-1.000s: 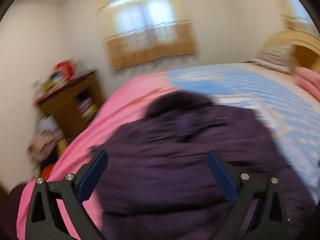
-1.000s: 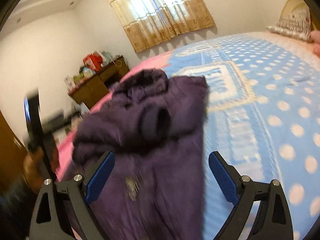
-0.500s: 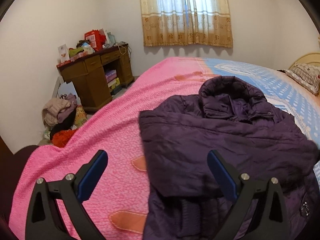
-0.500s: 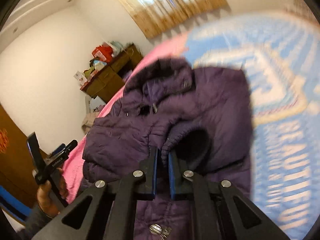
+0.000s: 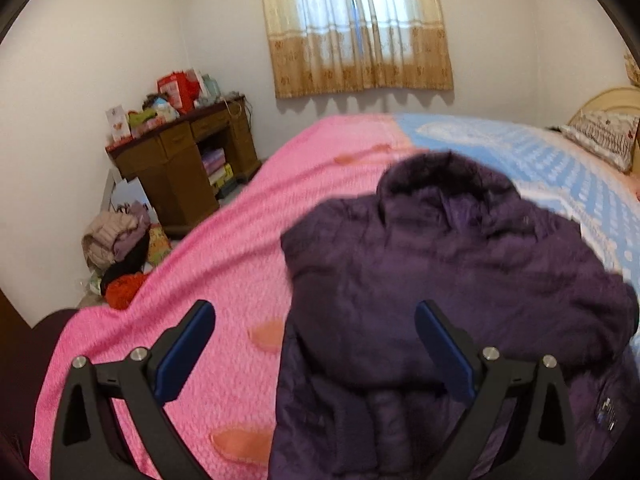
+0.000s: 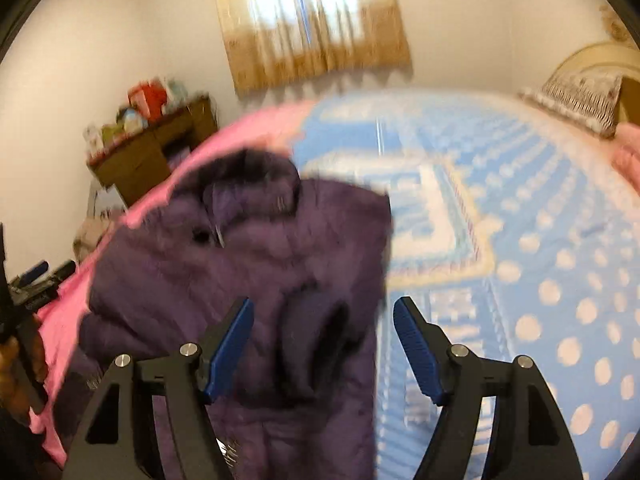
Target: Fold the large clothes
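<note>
A: Where's the purple jacket?
B: Flat on the bed, sleeve folded across.
A: The right hand-held gripper?
B: Opening, empty, above the cuff. The left hand-held gripper is wide open, empty.

**Both hand-held grippers tilted downward, jaws apart**

The left hand-held gripper points forward and down, its two blue-padded fingers spread wide, one at 7 o'clock and one at 5 o'clock of its own view, nothing pressed between them. The right hand-held gripper also slants downward; its jaws are opening, pads clear of any contact. In the right view, the person's left hand appears at 8 o'clock, gripping a dark handle.
</note>
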